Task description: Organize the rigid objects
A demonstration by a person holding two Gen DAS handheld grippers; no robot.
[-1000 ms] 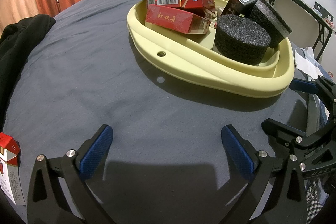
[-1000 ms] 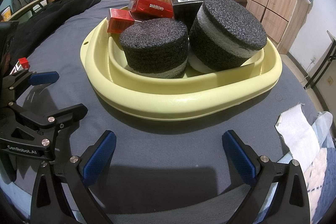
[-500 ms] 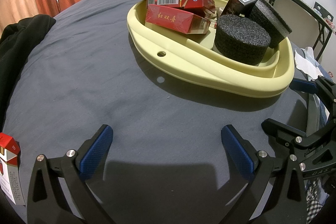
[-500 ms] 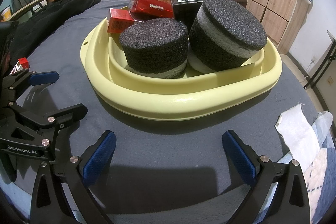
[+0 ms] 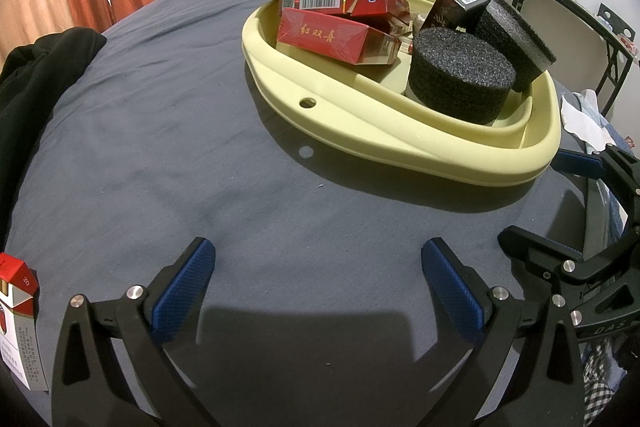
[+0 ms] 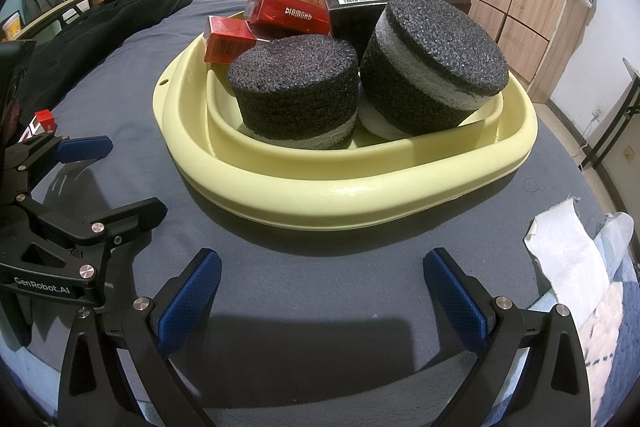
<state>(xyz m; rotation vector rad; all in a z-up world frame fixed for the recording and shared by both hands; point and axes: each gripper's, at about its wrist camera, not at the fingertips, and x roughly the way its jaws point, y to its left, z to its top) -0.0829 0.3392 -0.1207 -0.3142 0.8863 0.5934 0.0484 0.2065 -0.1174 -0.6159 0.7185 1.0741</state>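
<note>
Inside smooth yellow basin [image 6: 360,203]: two coarse round foam pucks [image 6: 296,95]; glossy cartons [image 5: 336,39].

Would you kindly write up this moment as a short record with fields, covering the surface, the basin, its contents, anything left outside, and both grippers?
surface: dark grey bedsheet
container: pale yellow basin, resting on the sheet
contents: red cigarette packs piled at one end; dark cigarette box; upright foam cylinder; tilted foam cylinder leaning beside it
outside basin: red-and-white cigarette pack by the left gripper; white cloth
left gripper: open, empty
right gripper: open, empty, short of the basin
</note>
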